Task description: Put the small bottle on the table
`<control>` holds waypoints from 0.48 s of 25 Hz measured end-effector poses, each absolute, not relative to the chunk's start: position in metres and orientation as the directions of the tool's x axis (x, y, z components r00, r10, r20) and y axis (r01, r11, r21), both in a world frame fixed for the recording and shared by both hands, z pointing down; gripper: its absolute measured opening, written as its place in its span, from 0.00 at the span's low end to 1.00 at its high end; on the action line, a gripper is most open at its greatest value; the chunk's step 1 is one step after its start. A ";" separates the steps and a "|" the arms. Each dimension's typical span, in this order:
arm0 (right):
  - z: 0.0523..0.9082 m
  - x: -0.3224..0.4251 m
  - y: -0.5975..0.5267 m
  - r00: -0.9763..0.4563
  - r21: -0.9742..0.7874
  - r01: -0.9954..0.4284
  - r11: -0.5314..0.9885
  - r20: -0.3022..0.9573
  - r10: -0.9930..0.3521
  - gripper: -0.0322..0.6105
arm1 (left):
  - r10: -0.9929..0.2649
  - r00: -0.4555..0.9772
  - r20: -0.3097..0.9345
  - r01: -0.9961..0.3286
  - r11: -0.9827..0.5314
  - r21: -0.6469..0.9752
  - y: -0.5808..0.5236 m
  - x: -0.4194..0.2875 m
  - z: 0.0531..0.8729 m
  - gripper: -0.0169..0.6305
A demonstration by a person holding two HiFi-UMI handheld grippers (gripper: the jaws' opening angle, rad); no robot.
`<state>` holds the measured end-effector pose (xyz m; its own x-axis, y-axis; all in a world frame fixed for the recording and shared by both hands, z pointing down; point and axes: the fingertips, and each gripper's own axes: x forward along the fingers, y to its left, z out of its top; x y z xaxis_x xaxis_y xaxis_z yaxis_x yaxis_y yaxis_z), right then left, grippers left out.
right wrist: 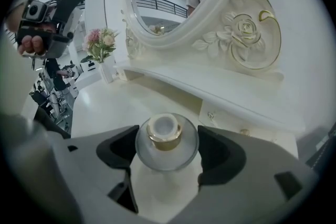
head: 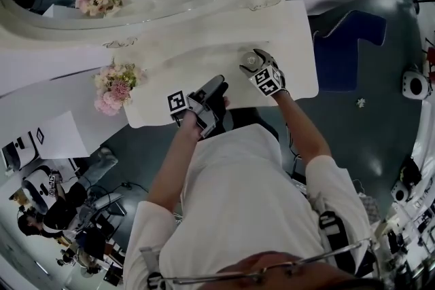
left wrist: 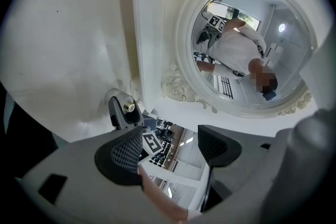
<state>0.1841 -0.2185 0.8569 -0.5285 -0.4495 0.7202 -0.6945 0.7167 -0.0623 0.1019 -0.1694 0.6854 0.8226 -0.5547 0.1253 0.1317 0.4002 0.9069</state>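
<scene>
Person in a white shirt stands at a white dressing table [head: 204,54], a gripper in each hand.

Right gripper [right wrist: 168,152]: clamped on the small bottle [right wrist: 167,136]. The bottle is round, of clear glass, with a gold collar and a white cap. It sits upright between the two dark pads, its widest part touching one pad [right wrist: 119,150] on the left and the other on the right. Its cap points up and stands clear of both pads. Pale table top shows beneath it; I cannot tell whether its base rests on the table or hangs just above.

From overhead, this gripper is out over the right part of the table top, near the low shelf under the mirror [left wrist: 247,50].

Left gripper [left wrist: 170,152]: fingers released and spread wide, with nothing between them. It is held up near the table's front edge, well apart from the bottle, and points toward the mirror's carved oval frame. The person shows reflected in the glass. A bit of the person's hand [left wrist: 157,199] shows low between the jaws.

Pink and cream flowers [head: 115,88] stand at the left end of the table, well apart from both grippers.
</scene>
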 end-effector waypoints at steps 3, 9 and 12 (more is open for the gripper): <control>0.837 0.186 -0.218 -0.528 -0.053 -0.707 0.706 0.703 -0.476 0.60 | -0.551 0.827 0.115 0.137 0.395 0.909 -0.169 0.098 0.683 0.54; 0.789 0.204 -0.209 -0.477 -0.045 -0.803 0.595 0.647 -0.595 0.50 | -0.535 0.835 0.127 0.075 0.340 0.937 -0.171 0.085 0.680 0.51; 0.766 0.204 -0.199 -0.443 -0.058 -0.844 0.534 0.636 -0.632 0.46 | -0.517 0.846 0.130 0.016 0.269 0.963 -0.175 0.069 0.671 0.45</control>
